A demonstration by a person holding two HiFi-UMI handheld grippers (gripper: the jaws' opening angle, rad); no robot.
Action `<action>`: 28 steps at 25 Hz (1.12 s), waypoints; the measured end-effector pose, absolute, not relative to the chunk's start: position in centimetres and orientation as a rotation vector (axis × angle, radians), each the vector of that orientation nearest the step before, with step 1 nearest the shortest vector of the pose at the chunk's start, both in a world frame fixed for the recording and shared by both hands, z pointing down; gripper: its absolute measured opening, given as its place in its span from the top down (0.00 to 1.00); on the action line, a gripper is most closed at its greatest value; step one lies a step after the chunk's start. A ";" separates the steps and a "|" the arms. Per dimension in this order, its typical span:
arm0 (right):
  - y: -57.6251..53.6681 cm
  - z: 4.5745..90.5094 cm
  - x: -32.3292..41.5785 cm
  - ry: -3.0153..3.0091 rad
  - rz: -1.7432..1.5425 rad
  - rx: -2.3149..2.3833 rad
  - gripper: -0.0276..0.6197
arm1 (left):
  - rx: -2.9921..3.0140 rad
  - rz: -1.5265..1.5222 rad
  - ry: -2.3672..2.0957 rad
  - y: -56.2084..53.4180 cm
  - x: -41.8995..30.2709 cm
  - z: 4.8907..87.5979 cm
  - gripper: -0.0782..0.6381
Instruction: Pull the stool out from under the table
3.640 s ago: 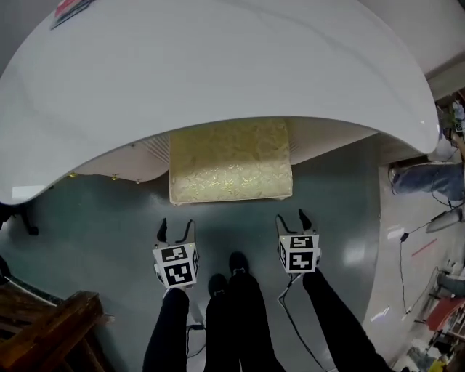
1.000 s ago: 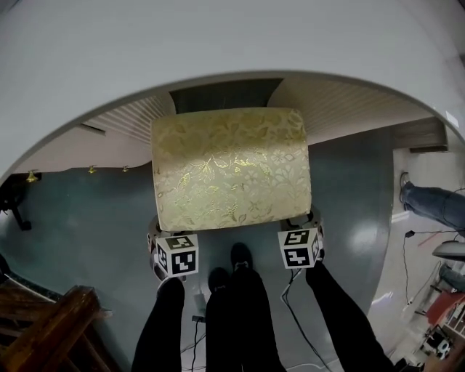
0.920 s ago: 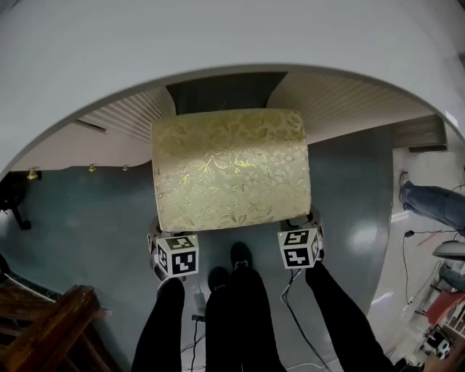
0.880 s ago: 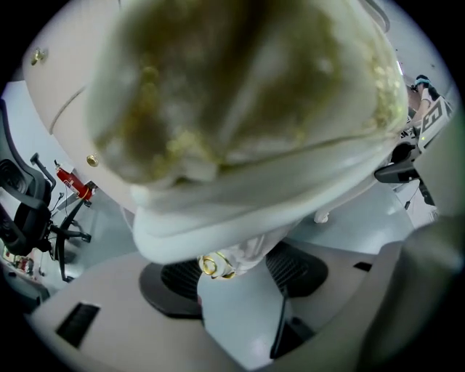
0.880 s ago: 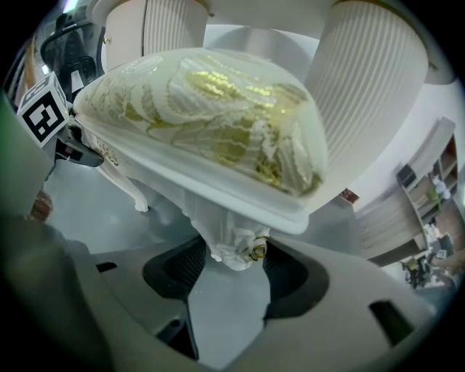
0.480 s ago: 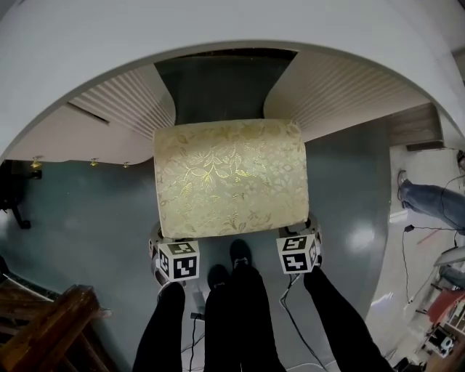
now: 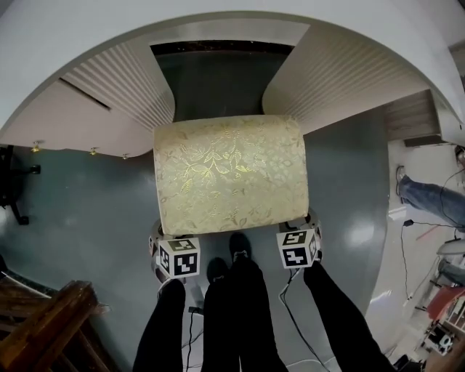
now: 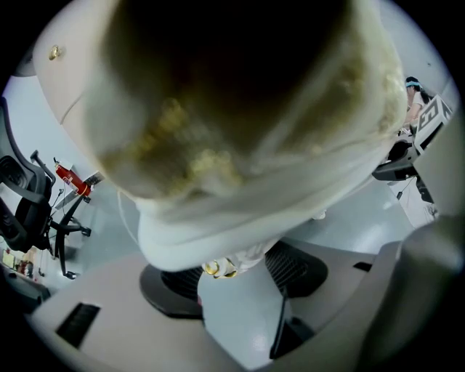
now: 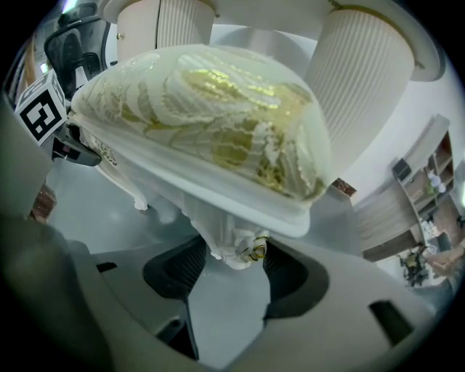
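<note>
Whereas the stool [image 7: 231,174] sat under the table [image 7: 218,22] earlier, its seat is now clear. Left gripper [image 8: 232,270] and right gripper [image 9: 231,256] each clamp its near end. Glossy grey floor [image 7: 87,211].

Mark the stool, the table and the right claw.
stool [image 7: 231,174]: head view, middle of the gold-patterned seat cushion.
table [image 7: 145,18]: head view, bare white top near its edge.
right claw [image 9: 232,254]: right gripper view, between its fingertips, shut on the stool's carved leg.
</note>
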State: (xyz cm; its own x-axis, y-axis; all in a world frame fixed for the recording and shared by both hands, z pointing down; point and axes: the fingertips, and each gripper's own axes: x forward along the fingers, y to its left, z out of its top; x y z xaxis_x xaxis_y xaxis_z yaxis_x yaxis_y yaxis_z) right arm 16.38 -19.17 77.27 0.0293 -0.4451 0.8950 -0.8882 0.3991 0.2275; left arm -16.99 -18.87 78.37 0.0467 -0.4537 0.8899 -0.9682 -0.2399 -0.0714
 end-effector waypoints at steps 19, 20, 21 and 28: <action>-17.4 76.7 17.3 -1.485 0.650 1.305 0.58 | 1.619 1.159 -1.448 -17.9 -17.1 77.3 0.49; -17.1 76.5 17.4 -1.480 0.676 1.310 0.59 | 1.610 1.156 -1.446 -17.7 -17.1 77.2 0.49; -16.7 76.4 17.4 -1.478 0.696 1.309 0.59 | 1.596 1.151 -1.443 -17.6 -17.1 77.1 0.49; -15.7 74.3 15.7 -1.492 0.762 1.268 0.60 | 1.484 1.150 -1.398 -15.5 -16.7 76.1 0.49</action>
